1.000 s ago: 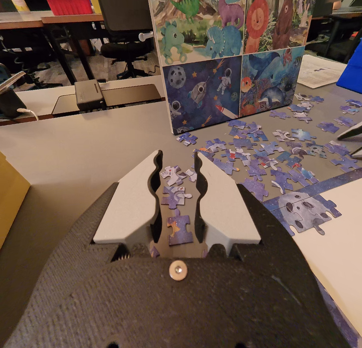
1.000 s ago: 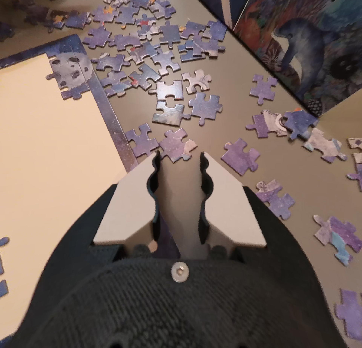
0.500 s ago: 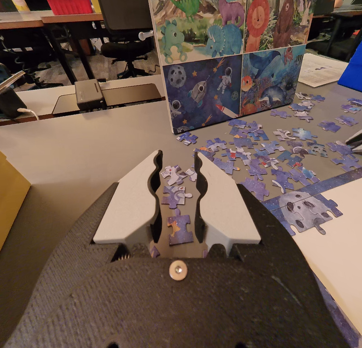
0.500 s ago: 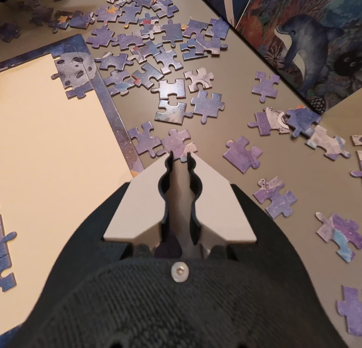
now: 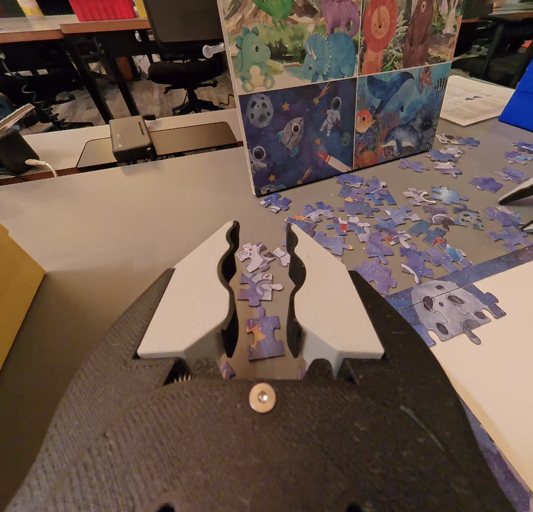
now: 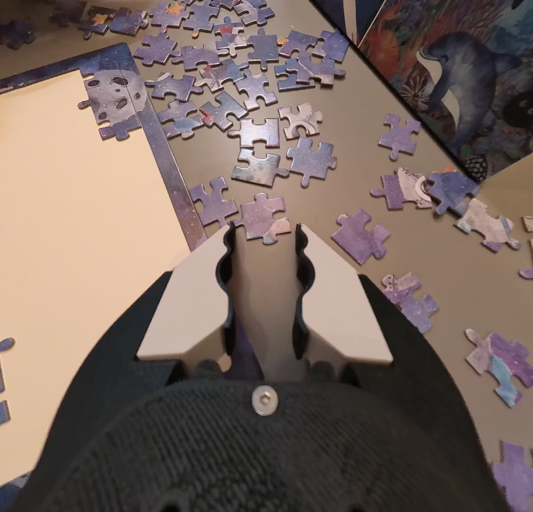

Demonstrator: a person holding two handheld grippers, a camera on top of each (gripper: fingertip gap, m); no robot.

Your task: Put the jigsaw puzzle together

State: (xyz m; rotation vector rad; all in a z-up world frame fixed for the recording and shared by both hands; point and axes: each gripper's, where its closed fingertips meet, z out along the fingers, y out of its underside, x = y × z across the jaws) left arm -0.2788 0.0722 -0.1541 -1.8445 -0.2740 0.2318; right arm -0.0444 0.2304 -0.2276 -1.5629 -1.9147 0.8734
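Left gripper [image 5: 262, 227]: jaws parted, nothing clamped. Poised low over grey table [image 5: 115, 224]; three loose puzzle pieces visible on the tabletop in the gap between the fingers – white-and-purple piece [image 5: 253, 256], purple piece with white figure [image 5: 258, 289], dark blue piece with orange mark [image 5: 264, 335]. No pad contact with any of them.

Right gripper [image 6: 265, 225]: jaws parted, grasp bare. Tips just short of lilac piece with pale corner [image 6: 264, 217], flat on the table – apart from both pads. Neighbouring purple piece [image 6: 213, 202] just beside puzzle frame [image 6: 173, 166], cream inside, with joined moon pieces [image 6: 114, 100] seated in its far corner.

Scattered blue and purple pieces [image 6: 245, 74] beyond. Illustrated puzzle box [image 5: 331, 80] upright behind them.
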